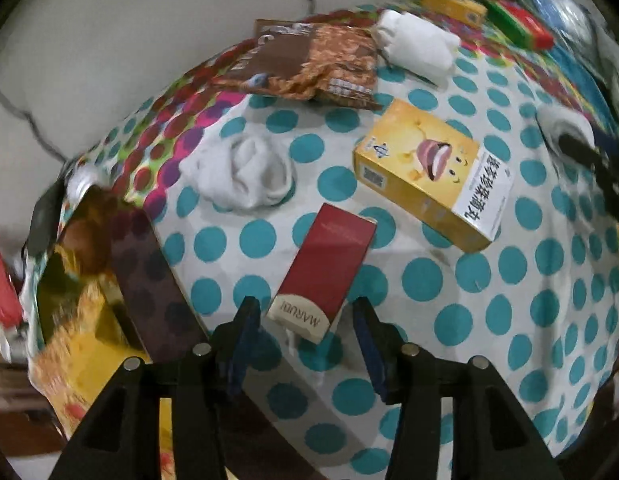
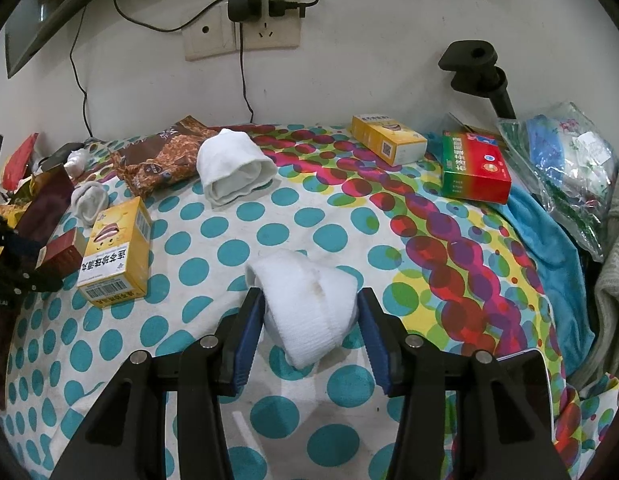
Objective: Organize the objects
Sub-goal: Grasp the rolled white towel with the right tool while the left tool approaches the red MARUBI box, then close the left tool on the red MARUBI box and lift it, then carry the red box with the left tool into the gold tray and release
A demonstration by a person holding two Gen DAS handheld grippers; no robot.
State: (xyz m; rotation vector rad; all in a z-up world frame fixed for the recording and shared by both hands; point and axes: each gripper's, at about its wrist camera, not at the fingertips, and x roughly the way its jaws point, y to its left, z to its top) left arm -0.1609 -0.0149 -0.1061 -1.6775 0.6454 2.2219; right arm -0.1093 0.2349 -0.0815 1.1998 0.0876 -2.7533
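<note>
Low centre of left wrist view: left gripper spread around red Marubi box, pads clear; closing skewed could nudge box aside. Right gripper pinches rolled white sock; soft roll may slip.

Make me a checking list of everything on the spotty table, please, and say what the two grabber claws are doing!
Surface: spotted tablecloth, teal dots in front, multicoloured dots behind.
Job's things: red box; yellow box; second yellow box; red-green box; rolled white socks; snack bag.
Clutter: plastic bag, blue towel at the right edge.
Grippers: left gripper open, red box's end between the fingers, gaps both sides; right gripper closed on a white sock roll.
Cables: black leads hang from the wall socket.
Surroundings: white wall; black stand.
</note>
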